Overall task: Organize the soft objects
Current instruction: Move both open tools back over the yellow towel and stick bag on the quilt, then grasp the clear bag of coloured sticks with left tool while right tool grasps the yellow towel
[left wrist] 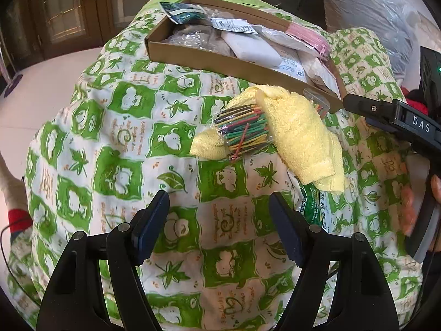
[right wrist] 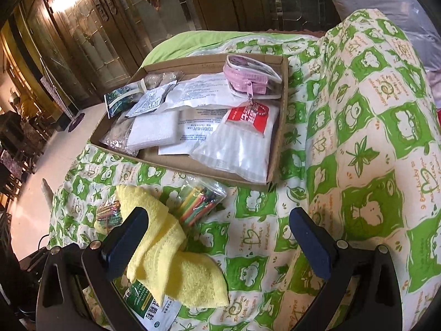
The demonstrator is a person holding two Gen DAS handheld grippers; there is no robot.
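Both claws, left claw [left wrist: 219, 220] and right claw [right wrist: 219, 245], gape empty; pinch the yellow towel [right wrist: 171, 259] mid-fold (avoiding stick packets) toward the cardboard box [right wrist: 278, 149].

Bright daylight, glass glare, fisheye-warped edges.

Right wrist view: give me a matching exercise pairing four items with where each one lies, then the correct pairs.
Items:
1. pink zippered pouch
2. yellow terry towel
3. clear bag of coloured sticks
4. green-and-white printed packet

Places:
A. on the quilt, partly under the towel, nearest the camera
B. at the far end of the brown cardboard box
C. draped on the green-patterned quilt, by the gripper's left finger
D. on the quilt just in front of the box

Pairs: 1-B, 2-C, 3-D, 4-A
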